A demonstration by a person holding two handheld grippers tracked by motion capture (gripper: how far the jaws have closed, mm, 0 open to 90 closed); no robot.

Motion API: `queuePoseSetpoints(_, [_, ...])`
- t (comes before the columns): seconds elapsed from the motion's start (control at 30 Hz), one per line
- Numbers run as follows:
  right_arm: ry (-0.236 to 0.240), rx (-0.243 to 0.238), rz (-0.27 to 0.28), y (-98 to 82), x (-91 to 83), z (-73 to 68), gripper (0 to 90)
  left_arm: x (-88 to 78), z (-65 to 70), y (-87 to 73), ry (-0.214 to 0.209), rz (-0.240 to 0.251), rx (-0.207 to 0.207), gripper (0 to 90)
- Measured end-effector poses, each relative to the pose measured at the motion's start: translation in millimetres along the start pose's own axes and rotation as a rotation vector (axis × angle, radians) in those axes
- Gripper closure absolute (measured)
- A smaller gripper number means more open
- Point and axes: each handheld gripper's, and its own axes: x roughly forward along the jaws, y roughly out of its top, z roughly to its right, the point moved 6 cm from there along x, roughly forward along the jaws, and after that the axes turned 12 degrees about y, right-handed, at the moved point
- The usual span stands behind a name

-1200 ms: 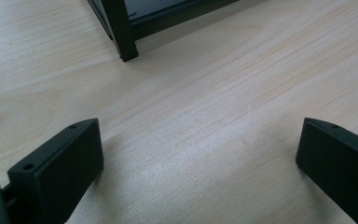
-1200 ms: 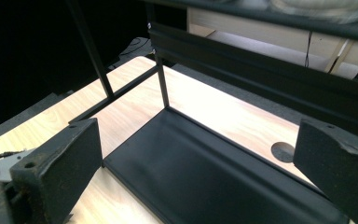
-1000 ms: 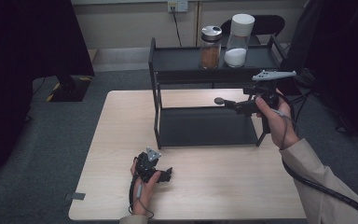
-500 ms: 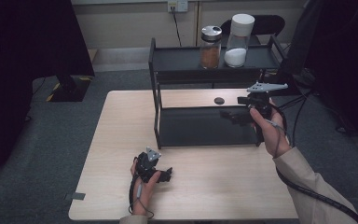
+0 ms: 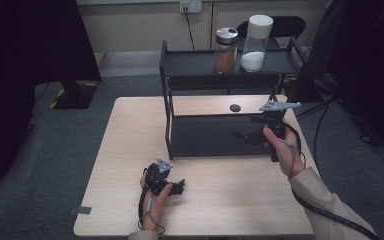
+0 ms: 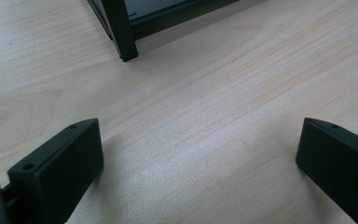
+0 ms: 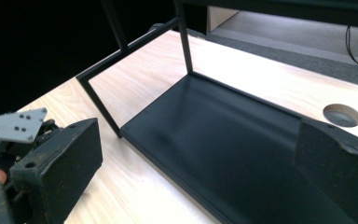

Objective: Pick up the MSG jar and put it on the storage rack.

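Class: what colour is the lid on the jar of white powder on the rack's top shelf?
White; the lid shows best in the high view.

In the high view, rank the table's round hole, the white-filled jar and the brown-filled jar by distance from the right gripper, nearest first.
1. Round hole, on the tabletop just left of the right gripper.
2. White-filled jar, top shelf, right.
3. Brown-filled jar, top shelf, left of it.

Hidden and cut-off parts around the black rack (image 5: 220, 135)
The rack's top shelf hides table behind it; its lower tray runs off the right gripper view's bottom edge; jar (image 5: 226, 50) contents too small to identify
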Motion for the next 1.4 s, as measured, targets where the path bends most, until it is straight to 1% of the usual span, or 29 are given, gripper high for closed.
queuePoseSetpoints(0.4, [0.028, 0.013, -0.027, -22.6, 9.6, 2.0, 0.0, 0.0, 0.0, 0.0, 0.0, 0.0, 0.001, 0.0])
queuePoseSetpoints(0.6, [0.028, 0.006, -0.048, -32.8, 11.7, 1.0, 0.1, 0.0, -0.1, 0.0, 0.0, 0.0, 0.001, 0.0])
queuePoseSetpoints(0.97, [0.03, 0.022, -0.067, -50.6, 12.6, 4.7, 0.2, 0.0, 0.0, 0.0, 0.0, 0.0, 0.0, 0.0])
queuePoseSetpoints(1.13, [0.028, 0.016, -0.09, -59.9, 12.0, 6.6, 0.2, 0.0, 0.0, 0.0, 0.0, 0.0, 0.0, 0.0])
queuePoseSetpoints(1.4, [0.021, 0.024, -0.111, -74.5, 11.0, 9.5, 0.4, 0.0, -0.1, 0.1, 0.0, 0.0, 0.001, 0.0])
